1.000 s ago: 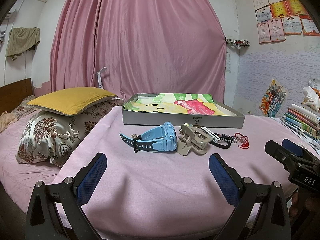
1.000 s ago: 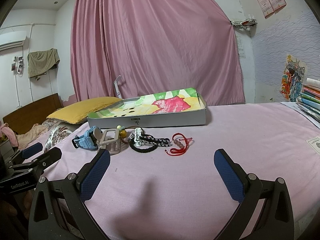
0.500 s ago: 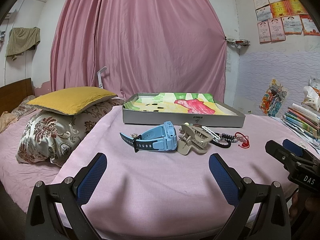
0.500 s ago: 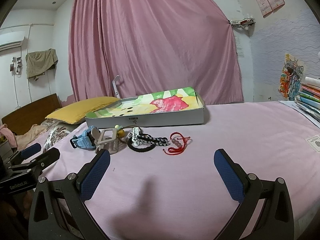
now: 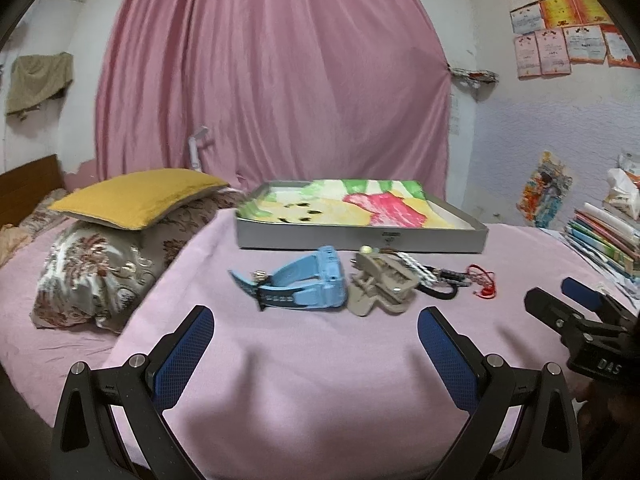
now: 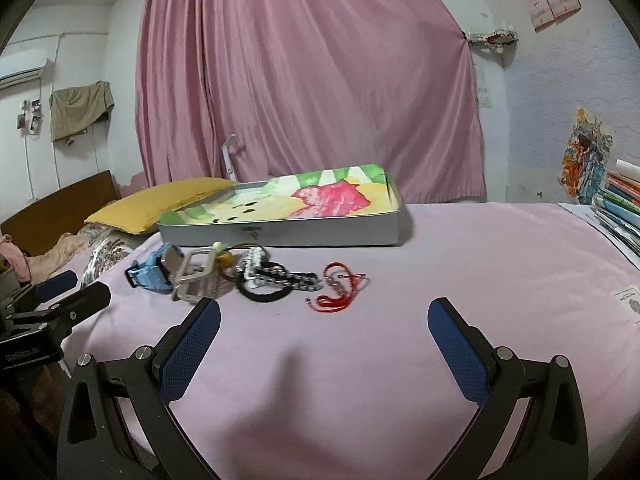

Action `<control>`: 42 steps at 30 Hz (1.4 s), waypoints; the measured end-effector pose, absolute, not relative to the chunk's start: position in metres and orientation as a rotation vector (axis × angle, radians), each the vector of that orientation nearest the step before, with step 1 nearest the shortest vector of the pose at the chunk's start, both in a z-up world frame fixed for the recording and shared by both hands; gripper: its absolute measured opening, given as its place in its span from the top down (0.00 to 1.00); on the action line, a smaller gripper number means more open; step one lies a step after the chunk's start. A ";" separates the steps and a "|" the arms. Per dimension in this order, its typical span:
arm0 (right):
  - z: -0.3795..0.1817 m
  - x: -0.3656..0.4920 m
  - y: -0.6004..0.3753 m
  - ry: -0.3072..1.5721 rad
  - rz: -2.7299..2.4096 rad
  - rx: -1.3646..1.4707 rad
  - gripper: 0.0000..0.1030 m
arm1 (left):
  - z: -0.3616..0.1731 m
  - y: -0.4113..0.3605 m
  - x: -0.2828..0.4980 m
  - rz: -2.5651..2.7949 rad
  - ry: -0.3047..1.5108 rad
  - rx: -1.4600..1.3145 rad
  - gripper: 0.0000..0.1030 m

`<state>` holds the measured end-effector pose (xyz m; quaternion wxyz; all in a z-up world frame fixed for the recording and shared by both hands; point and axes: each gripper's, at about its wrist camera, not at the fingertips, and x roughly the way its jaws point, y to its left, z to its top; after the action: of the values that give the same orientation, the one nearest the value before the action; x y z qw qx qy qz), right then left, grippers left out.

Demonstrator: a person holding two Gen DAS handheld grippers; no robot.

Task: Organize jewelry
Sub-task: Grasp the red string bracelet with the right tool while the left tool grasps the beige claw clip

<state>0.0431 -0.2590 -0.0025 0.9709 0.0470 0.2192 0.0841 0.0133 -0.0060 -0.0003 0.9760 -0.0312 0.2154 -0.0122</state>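
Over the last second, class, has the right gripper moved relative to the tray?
Yes. In the right wrist view the tray and the red cord bracelet sit lower and nearer the open right gripper, so it has edged forward toward them.

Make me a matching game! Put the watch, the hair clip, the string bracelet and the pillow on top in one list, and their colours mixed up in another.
Things:
1. watch
2. hair clip
3. string bracelet
4. top pillow

Colours:
A. red
B. yellow
C. light blue
D. beige

Pairs: 1-C, 2-D, 3-A, 4-B
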 end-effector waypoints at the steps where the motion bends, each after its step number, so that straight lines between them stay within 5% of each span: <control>1: -0.001 0.046 -0.262 0.456 0.175 0.097 0.01 | 0.000 -0.007 0.017 -0.038 0.453 -0.067 0.01; 6: 0.009 0.066 -0.266 0.532 0.176 0.051 0.04 | 0.003 -0.014 0.036 -0.118 0.515 -0.119 0.01; 10: 0.013 0.086 -0.269 0.608 0.192 0.025 0.35 | 0.003 -0.027 0.051 -0.156 0.555 -0.136 0.10; 16: 0.002 0.121 -0.270 0.751 0.250 0.038 0.57 | -0.002 -0.046 0.079 -0.183 0.642 -0.140 0.29; 37: -0.008 0.168 -0.236 0.906 0.342 -0.128 0.72 | -0.004 -0.060 0.131 -0.109 0.784 -0.102 0.40; 42: -0.007 0.164 -0.237 0.891 0.361 -0.129 0.86 | -0.003 -0.057 0.136 -0.097 0.796 -0.116 0.50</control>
<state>0.1640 -0.2372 -0.0071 0.8846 -0.0620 0.4284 0.1733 0.1361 -0.0570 -0.0033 0.9190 -0.0563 0.3874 -0.0472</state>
